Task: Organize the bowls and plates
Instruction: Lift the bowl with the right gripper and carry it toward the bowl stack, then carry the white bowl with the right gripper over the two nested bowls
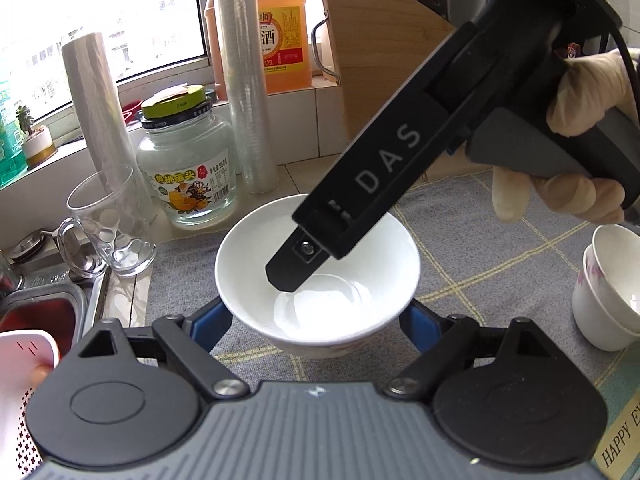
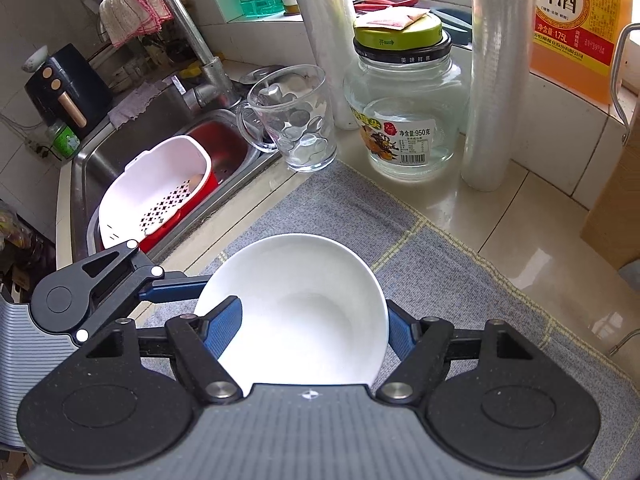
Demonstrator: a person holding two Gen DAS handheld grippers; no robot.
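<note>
We're right over the white bowl now, sitting above the grey checked mat on the counter. Our left gripper has its blue pads spread wide and set against the bowl's outer wall on both sides, so it looks to be clamped around the bowl low down. And here comes our right gripper into the same bowl: one blue finger reaches inside the rim, the other hugs the outside on the far side, the jaws drawn in on the bowl. From the left wrist view we see that right tool slanting down, its black tip inside the bowl, a gloved hand on the handle. Just beyond the mat stand a glass mug and a glass jar with a green lid. Stacked small cups wait at the right edge, well apart from the bowl.
</note>
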